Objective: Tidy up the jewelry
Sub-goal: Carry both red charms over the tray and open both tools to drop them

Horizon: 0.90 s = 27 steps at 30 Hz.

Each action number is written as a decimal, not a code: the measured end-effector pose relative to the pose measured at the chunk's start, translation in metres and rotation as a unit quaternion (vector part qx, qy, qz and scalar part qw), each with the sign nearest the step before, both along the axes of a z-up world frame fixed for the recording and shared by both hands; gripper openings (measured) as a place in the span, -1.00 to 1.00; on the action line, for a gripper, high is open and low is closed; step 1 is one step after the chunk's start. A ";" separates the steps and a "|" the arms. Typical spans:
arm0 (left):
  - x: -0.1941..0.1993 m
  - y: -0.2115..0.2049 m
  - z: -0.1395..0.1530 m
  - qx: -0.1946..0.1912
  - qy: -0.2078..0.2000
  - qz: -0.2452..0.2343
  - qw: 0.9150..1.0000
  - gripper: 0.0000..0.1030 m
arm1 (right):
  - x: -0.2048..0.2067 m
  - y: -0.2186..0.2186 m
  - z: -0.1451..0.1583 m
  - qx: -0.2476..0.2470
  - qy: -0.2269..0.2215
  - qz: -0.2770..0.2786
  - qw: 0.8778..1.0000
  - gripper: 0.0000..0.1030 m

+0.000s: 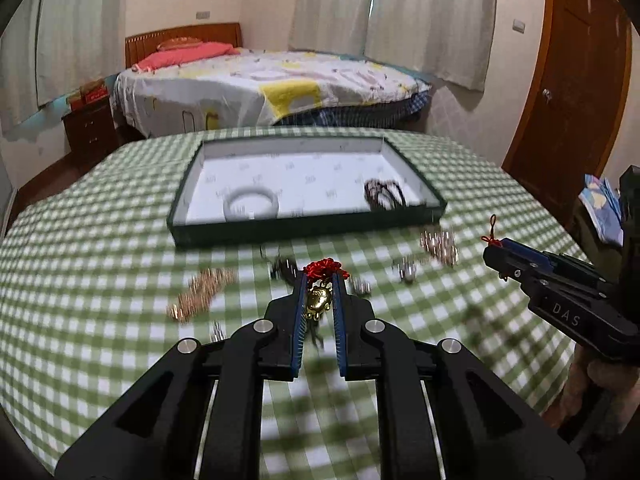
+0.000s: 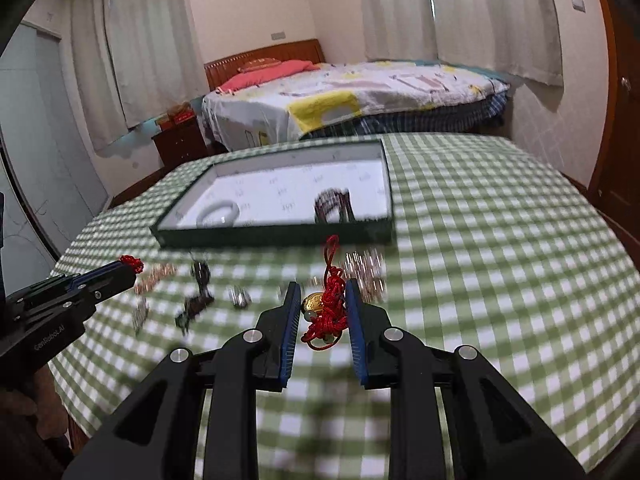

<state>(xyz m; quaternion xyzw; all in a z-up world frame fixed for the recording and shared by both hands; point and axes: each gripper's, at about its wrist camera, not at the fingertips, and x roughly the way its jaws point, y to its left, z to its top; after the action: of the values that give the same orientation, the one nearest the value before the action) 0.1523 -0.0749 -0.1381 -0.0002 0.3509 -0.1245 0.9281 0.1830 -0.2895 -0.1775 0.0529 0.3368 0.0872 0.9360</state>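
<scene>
The left gripper (image 1: 320,280) is closed on a gold charm (image 1: 318,300), which sits between its pads just behind the tips, with a red knot (image 1: 322,268) bunched at the tips. The right gripper (image 2: 322,290) is clamped on a red cord tangle (image 2: 330,312) with a gold charm beside its left pad. Both hang above the checked cloth (image 1: 100,280), near the tray (image 1: 304,226). The tray holds a white bangle (image 1: 251,203) at left and dark beads (image 1: 384,194) at right. Loose jewelry lies blurred on the cloth.

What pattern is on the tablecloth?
The tablecloth is a green and white check, clearest in the right wrist view.
</scene>
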 end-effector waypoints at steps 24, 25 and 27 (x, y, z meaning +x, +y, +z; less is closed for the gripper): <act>0.168 -0.010 0.017 0.000 -0.042 0.018 0.999 -0.75 | 0.162 0.028 0.025 -0.018 -0.051 0.019 0.998 -0.54; 0.179 -0.011 0.009 -0.003 -0.028 0.018 0.999 -0.75 | 0.167 0.027 0.021 -0.019 -0.045 0.018 0.999 -0.54; 0.195 -0.013 -0.002 -0.005 -0.009 0.020 1.000 -0.75 | 0.180 0.026 0.010 -0.021 -0.030 0.015 0.999 -0.54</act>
<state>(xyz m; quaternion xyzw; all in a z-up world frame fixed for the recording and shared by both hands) 0.3477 -0.0874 -0.1397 -0.0110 0.3417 -0.1076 0.9336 0.3627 -0.2640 -0.1676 0.0254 0.3113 0.0958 0.9451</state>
